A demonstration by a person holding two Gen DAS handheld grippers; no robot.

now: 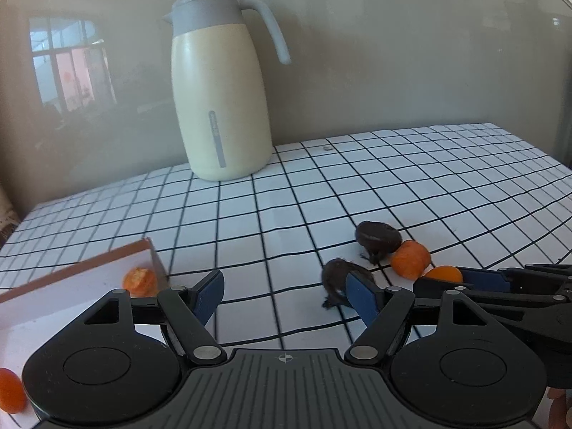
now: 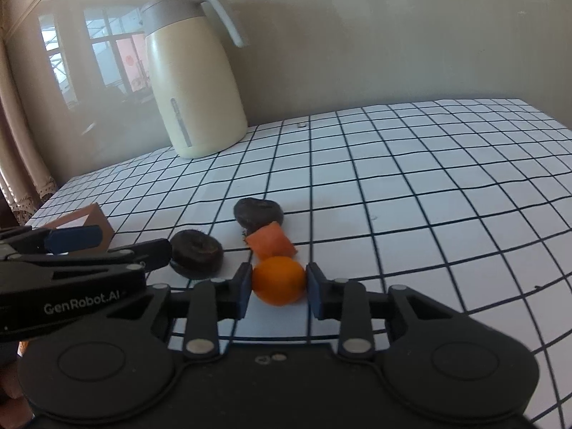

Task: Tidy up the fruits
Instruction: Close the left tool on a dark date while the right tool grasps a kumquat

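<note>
Slippage is the nearest risk. The right gripper (image 2: 279, 282) has its blue pads nearly together, pressing on either side of a small round orange fruit (image 2: 279, 278) that sits on the checked tablecloth (image 2: 429, 186) in the near half of the surface. The fruit is smooth, glossy and rounded, so I judge it could squirt out forward or roll if the squeeze is off-centre or the lift is quick. Too hard a squeeze could bruise or split it.

Touching it on the far side lies a peeled orange piece (image 2: 273, 245), matt and angular. It may get dragged or nudged when the round fruit comes away.

The left gripper (image 1: 286, 293) stands partly open and holds nothing. Its right finger is against a dark, wrinkled fruit (image 1: 336, 273) with hairy edges, which lies beside that finger and not squarely between the jaws. Closing from there would probably push it aside, not catch it. The two tools are also close together and could knock each other.

A second dark fruit (image 1: 377, 237) lies just beyond, touching the peeled piece. Toward the left edge a shallow box (image 1: 71, 268) already holds another peeled orange (image 1: 140, 280).

At the far edge stands a cream jug (image 1: 221, 107), well apart from everything.
</note>
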